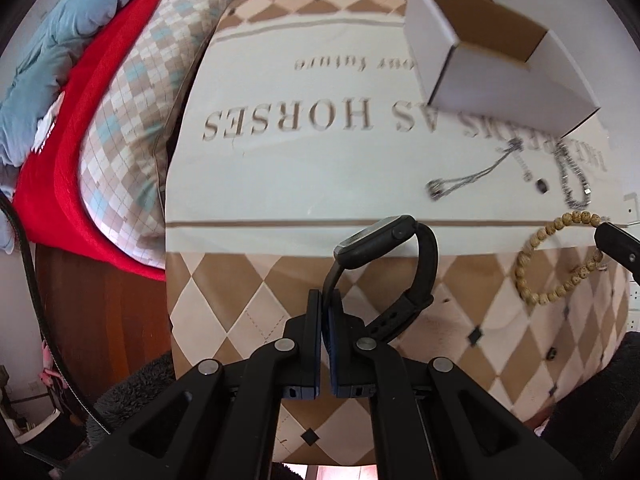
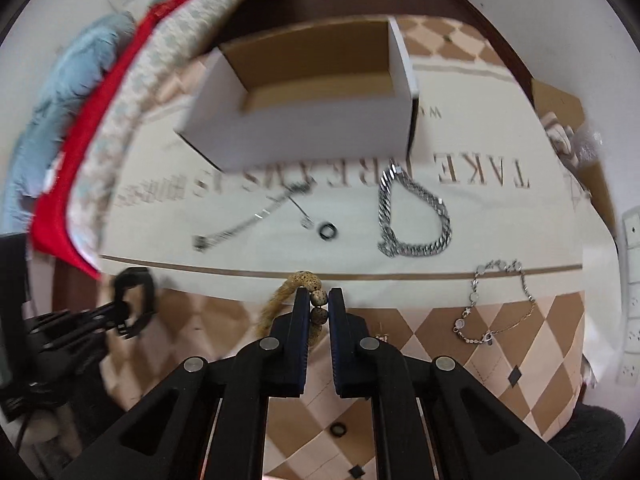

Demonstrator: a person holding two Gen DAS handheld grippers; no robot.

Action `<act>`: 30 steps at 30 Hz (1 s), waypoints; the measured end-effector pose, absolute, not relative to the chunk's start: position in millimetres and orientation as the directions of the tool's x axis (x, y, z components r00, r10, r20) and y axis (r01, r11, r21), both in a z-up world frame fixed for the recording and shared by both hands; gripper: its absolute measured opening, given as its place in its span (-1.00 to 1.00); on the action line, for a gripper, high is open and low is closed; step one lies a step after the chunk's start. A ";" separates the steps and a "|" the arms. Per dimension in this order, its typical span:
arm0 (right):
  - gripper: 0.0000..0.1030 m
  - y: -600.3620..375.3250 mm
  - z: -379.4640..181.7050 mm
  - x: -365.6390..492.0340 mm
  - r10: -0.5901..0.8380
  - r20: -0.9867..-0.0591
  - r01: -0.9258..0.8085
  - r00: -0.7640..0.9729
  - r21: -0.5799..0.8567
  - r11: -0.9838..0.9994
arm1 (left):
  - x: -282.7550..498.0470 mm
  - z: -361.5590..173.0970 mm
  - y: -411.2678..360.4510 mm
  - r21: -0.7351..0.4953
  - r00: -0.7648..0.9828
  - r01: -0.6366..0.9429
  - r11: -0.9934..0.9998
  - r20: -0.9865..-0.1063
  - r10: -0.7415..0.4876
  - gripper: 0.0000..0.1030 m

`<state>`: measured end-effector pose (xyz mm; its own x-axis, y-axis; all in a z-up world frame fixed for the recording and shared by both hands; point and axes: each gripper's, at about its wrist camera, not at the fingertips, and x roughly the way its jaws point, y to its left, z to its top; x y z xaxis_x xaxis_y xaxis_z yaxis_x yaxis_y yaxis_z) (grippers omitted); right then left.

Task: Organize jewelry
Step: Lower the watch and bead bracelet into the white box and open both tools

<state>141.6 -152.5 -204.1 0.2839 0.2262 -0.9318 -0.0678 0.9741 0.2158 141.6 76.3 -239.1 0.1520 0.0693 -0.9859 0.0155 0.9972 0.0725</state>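
Observation:
My left gripper is shut on the strap of a black smartwatch and holds it above the table; it also shows in the right wrist view. My right gripper is shut on a tan bead bracelet, which hangs from it in the left wrist view. An open white cardboard box stands at the back; it also shows in the left wrist view. On the cloth lie a thick silver chain, a thin silver necklace, a small dark ring and a fine bracelet.
The table carries a cream and tan diamond-pattern cloth with printed letters. A bed with a checked pillow, red blanket and blue quilt lies along the left. A brown carton stands at the right edge.

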 end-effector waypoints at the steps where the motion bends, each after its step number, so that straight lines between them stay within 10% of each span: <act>1: -0.82 -152.7 -198.0 142.9 0.229 -0.928 -0.082 0.294 0.214 0.973 | 142.1 -232.8 74.0 0.069 0.166 0.018 0.997 -0.984 0.065 -0.99; 21: -0.82 -168.3 -82.2 231.1 0.300 -0.819 -0.132 0.488 0.271 0.954 | 254.7 -120.7 15.8 -0.069 0.372 0.048 0.996 -0.924 -0.082 -0.99; 30: -0.82 -180.1 -135.7 311.2 0.350 -0.871 -0.083 0.344 0.343 0.936 | 333.3 -170.2 -0.9 -0.194 0.210 0.044 0.980 -0.957 -0.199 -0.99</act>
<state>311.2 -180.1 -135.7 0.3442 0.3496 -0.8714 -0.0830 0.9358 0.3426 333.3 -0.9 -170.2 0.2099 -0.1986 -0.9573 0.0441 0.9801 -0.1937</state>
